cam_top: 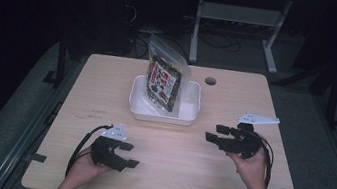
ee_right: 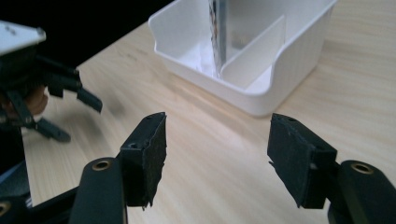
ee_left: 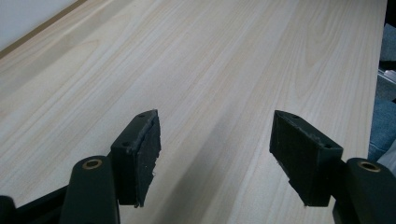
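While print stays unreadable, bag [cam_top: 163,81] upright in tray [cam_top: 189,113]

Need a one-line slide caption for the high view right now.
Snack bag standing upright in a white bin on the wooden table, left gripper and right gripper open on either side.

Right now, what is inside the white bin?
A clear bag with a printed packet stands upright in the bin, against its divider. The bag hides part of the bin's floor.
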`<state>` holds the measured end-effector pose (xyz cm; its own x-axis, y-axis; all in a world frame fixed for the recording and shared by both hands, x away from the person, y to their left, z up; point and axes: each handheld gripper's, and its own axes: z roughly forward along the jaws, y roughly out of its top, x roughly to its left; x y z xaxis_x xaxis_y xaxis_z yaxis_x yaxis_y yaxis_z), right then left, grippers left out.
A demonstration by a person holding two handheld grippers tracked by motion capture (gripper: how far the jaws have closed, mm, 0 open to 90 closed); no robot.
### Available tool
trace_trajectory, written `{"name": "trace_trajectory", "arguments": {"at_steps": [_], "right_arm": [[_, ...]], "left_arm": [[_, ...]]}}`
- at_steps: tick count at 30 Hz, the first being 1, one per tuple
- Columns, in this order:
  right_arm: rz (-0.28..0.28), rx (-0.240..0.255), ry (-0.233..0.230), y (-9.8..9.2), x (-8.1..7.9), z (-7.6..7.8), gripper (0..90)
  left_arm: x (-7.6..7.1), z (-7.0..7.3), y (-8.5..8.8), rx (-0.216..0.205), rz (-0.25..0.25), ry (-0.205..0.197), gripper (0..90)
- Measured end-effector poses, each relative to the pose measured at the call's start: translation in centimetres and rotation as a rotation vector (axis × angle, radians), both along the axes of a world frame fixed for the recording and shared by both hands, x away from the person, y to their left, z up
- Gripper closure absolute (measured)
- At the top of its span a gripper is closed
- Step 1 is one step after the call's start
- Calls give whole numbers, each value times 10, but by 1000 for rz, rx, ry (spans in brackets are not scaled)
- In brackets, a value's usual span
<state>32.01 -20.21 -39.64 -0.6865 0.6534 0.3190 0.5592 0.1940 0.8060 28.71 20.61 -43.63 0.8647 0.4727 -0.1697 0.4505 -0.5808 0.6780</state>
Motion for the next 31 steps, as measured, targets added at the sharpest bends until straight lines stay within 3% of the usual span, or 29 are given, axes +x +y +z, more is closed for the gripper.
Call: {"name": "trace_trajectory", "arguments": {"at_steps": [10,26,31], "right_arm": [[-4,2,34,-20,-22,-16,361],[11,2,86,-32,-58,-45,361],[8,13,86,-32,-63,-48,358]], "left_arm": [[1,0,-2,-4,3,-1,330],[-1,-2,-12,1,-2,-6,309],[-3,-5,-15,31,-19,-5,296]]}}
